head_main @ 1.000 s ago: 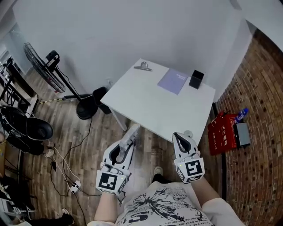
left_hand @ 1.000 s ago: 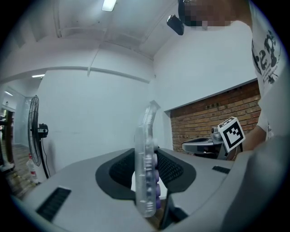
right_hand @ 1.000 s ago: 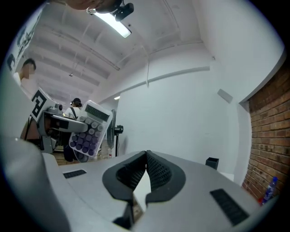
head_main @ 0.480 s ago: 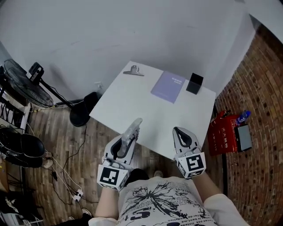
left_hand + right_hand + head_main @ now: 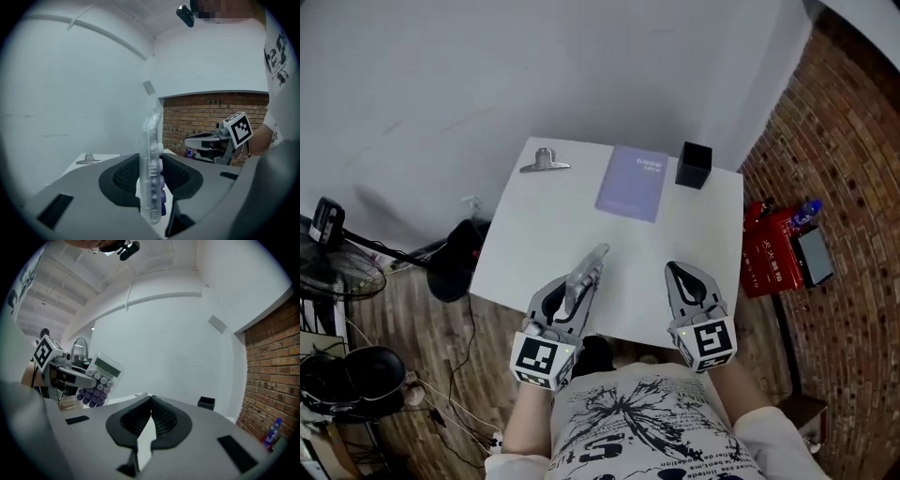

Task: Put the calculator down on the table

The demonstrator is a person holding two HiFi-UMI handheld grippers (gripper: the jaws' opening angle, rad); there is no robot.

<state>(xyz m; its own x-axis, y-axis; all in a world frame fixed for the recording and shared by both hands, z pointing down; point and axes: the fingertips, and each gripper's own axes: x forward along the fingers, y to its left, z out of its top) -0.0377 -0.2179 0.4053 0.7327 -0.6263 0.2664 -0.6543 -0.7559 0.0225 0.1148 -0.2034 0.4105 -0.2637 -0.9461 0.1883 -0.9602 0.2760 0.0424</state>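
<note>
The calculator (image 5: 151, 154) stood on edge, pinched in your left gripper (image 5: 567, 298) with the table (image 5: 534, 234) edge just beneath, where an early release could have tipped it floorward; your right gripper (image 5: 685, 279) was closed, empty.

Head view hangs high above the person, looking steeply down on the white tabletop (image 5: 581, 225); left gripper view sits low by the tabletop's near edge, facing along its jaws, catching the right gripper (image 5: 187, 142) and brick wall (image 5: 201, 112); right gripper view, likewise near-level, catches the left gripper (image 5: 89, 377) and, shared with the head view, the black box (image 5: 206, 402)
</note>
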